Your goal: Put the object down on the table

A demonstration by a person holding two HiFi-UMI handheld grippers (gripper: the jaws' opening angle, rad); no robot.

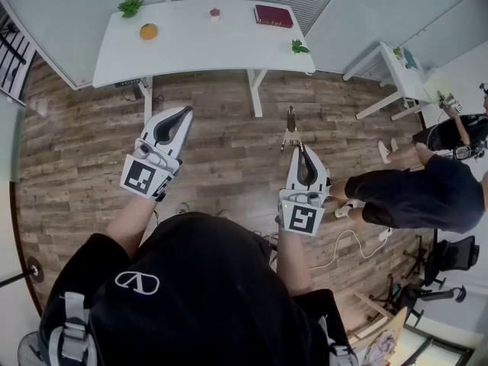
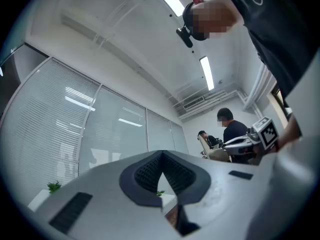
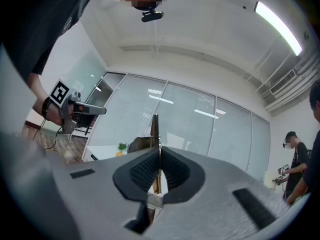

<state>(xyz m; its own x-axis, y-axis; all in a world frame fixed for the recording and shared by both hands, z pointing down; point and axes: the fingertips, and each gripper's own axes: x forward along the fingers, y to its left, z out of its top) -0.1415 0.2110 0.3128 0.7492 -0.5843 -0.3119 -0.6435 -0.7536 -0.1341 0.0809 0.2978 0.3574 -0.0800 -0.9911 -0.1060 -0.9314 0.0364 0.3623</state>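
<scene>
While the right gripper (image 1: pixel 299 152) is clamping a thin metal object (image 1: pixel 290 124) over the wooden floor (image 1: pixel 221 147), well short of the white table (image 1: pixel 198 40), the left gripper (image 1: pixel 181 115) is hanging closed and empty. Doing this well is probably meaning stepping closer, lowering onto bare tabletop, then releasing.

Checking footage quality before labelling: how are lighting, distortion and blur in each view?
Head view: even light, fisheye bends the white table. Left gripper view: ceiling strip light blown out, dark round vignette, left claw soft up close. Right gripper view: same vignette, floor at left blurred.
</scene>
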